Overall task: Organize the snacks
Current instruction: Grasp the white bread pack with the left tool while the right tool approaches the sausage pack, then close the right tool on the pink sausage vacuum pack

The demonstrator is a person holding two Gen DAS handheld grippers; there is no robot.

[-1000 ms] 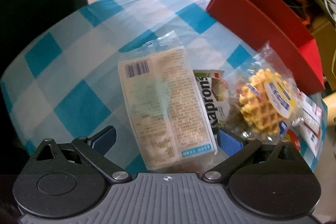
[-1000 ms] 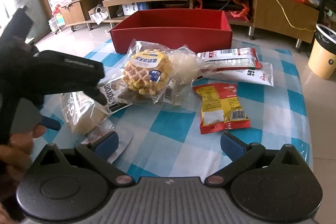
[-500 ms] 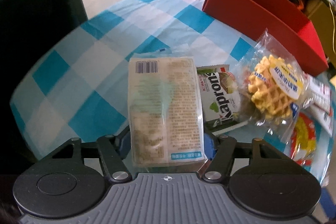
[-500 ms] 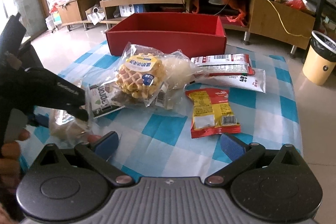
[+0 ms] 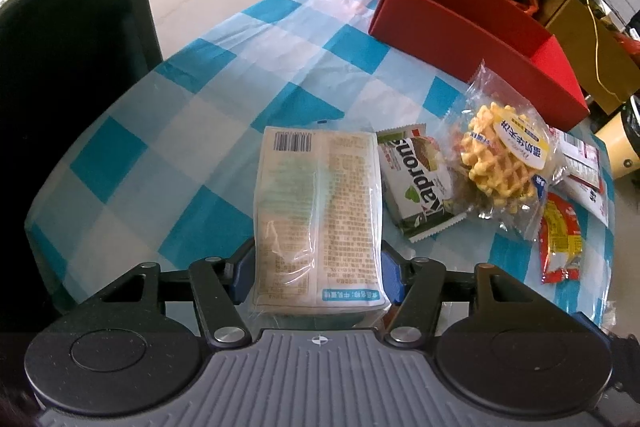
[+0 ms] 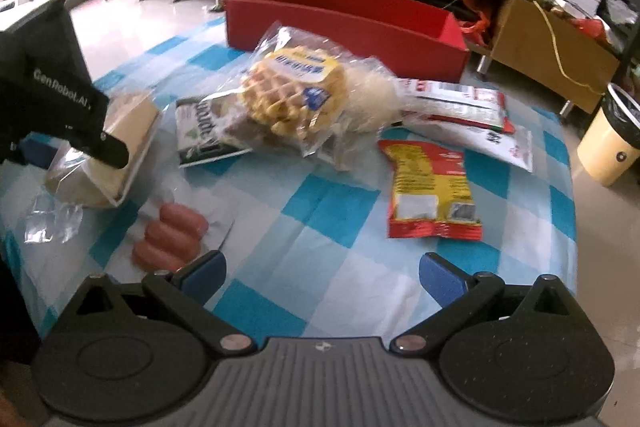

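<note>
One packet gripped, none boxed yet.
Your left tool (image 5: 318, 277) has just closed on the bread packet (image 5: 318, 215); your right tool (image 6: 322, 273) hangs released. Red box (image 6: 344, 17) holds nothing visible; remaining snacks cover the worktop (image 6: 328, 211).

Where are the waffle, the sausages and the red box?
waffle (image 5: 496, 163), left wrist view, on the golden grid under its wrapper.
sausages (image 6: 170, 235), right wrist view, on the middle sausage.
red box (image 6: 344, 31), right wrist view, on its front wall.
</note>
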